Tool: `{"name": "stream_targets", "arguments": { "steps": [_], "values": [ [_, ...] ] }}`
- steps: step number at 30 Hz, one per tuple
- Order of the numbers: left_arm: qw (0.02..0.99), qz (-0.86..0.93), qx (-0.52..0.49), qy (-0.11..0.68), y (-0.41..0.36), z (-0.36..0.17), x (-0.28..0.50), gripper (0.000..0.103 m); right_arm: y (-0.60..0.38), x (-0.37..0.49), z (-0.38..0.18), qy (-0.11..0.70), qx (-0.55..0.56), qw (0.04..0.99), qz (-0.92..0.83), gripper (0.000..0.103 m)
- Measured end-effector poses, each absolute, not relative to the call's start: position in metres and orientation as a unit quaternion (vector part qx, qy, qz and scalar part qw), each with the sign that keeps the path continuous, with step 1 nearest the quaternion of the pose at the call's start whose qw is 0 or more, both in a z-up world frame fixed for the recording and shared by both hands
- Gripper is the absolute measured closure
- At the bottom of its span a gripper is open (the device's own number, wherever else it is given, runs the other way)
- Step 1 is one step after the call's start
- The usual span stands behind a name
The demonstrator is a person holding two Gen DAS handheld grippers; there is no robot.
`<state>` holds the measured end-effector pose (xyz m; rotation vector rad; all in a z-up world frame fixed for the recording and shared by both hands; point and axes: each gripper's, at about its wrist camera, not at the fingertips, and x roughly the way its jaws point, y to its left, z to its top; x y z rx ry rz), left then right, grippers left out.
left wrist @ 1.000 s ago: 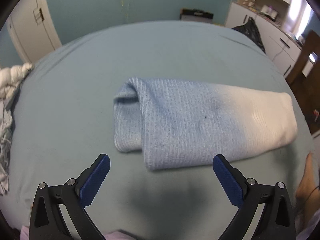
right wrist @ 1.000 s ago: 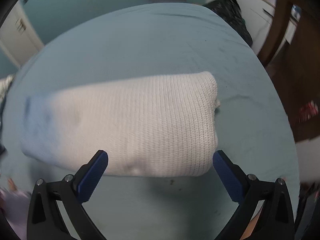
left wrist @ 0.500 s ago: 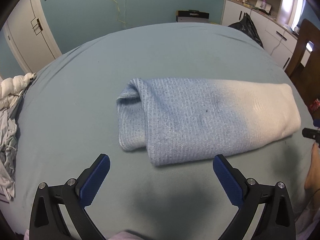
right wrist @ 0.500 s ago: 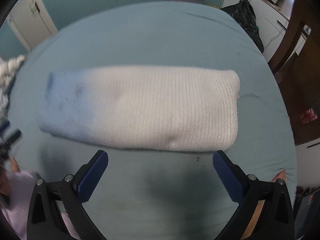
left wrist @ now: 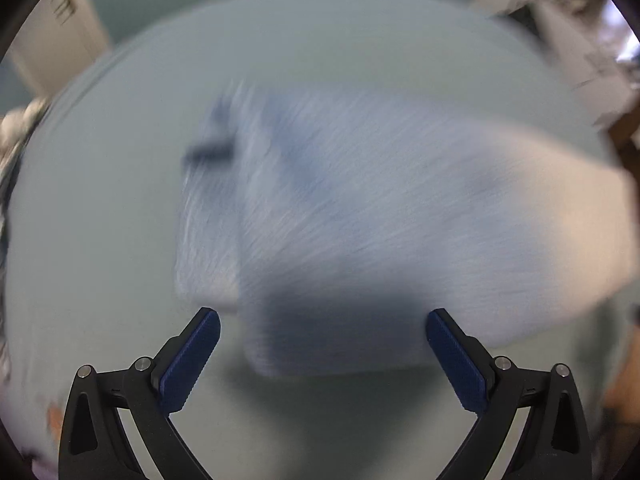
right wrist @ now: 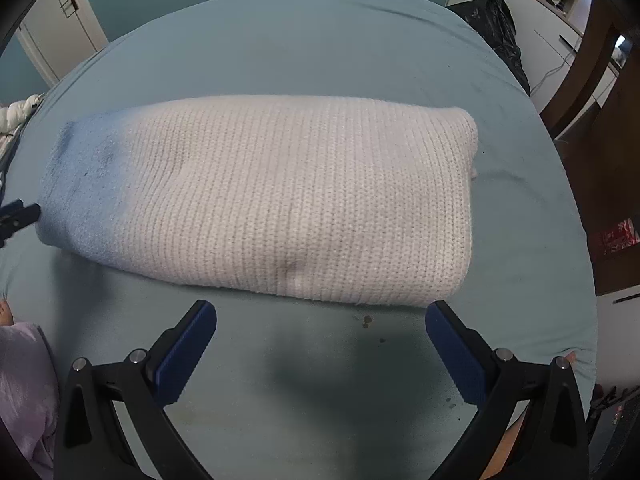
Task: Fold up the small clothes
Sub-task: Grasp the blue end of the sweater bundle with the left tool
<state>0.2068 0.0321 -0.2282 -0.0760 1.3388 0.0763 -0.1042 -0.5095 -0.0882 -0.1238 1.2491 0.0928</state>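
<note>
A folded knit garment [right wrist: 272, 200] lies across the middle of the bed [right wrist: 320, 40], a thick ribbed bundle that runs from pale blue at its left end to cream-white over the rest. In the right wrist view its right end is a rounded fold, the near long edge is a bit fuzzy, and a small dent shows low on the front face. The left wrist view is badly smeared, yet the same garment [left wrist: 380, 220] shows there with its blue end nearest, a narrower layer sticking out on the left side.

The right hand-held gripper [right wrist: 320, 356] hangs just short of the near edge, its blue pads spread wide with nothing between them. The left hand-held gripper [left wrist: 322, 356] is likewise spread wide and empty, with the blue end of the bundle reaching down between its fingertips; whether it touches the cloth I cannot tell through the blur. Its tip [right wrist: 18, 216] pokes in beside the blue end in the right view.

Bare teal sheet lies all round the bundle, with plenty of room behind it and a strip in front bearing a few dark specks [right wrist: 366, 320]. A black bag [right wrist: 496, 20] sits by white cabinets [right wrist: 548, 44] past the far right corner. No writing is readable.
</note>
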Motion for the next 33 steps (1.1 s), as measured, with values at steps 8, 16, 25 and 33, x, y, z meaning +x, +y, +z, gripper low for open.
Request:
{"name": "stream_targets", "arguments": {
  "steps": [8, 16, 25, 33],
  "values": [
    [0.77, 0.014, -0.144, 0.621, 0.067, -0.238, 0.191, 0.0, -0.517, -0.094, -0.103, 0.597, -0.055, 0.8, 0.026, 0.001],
    [0.857, 0.055, -0.039, 0.512, 0.06, -0.17, 0.165, 0.0, -0.492, -0.03, -0.071, 0.558, -0.004, 0.83, 0.003, 0.001],
    [0.845, 0.145, -0.102, 0.505, 0.118, -0.179, 0.19, 0.001, -0.399, 0.034, -0.123, 0.595, -0.01, 0.802, 0.05, 0.001],
    [0.854, 0.003, -0.091, 0.513, 0.116, -0.185, 0.205, 0.026, -0.4, 0.0, -0.106, 0.495, -0.067, 0.863, 0.082, 0.001]
  ]
}}
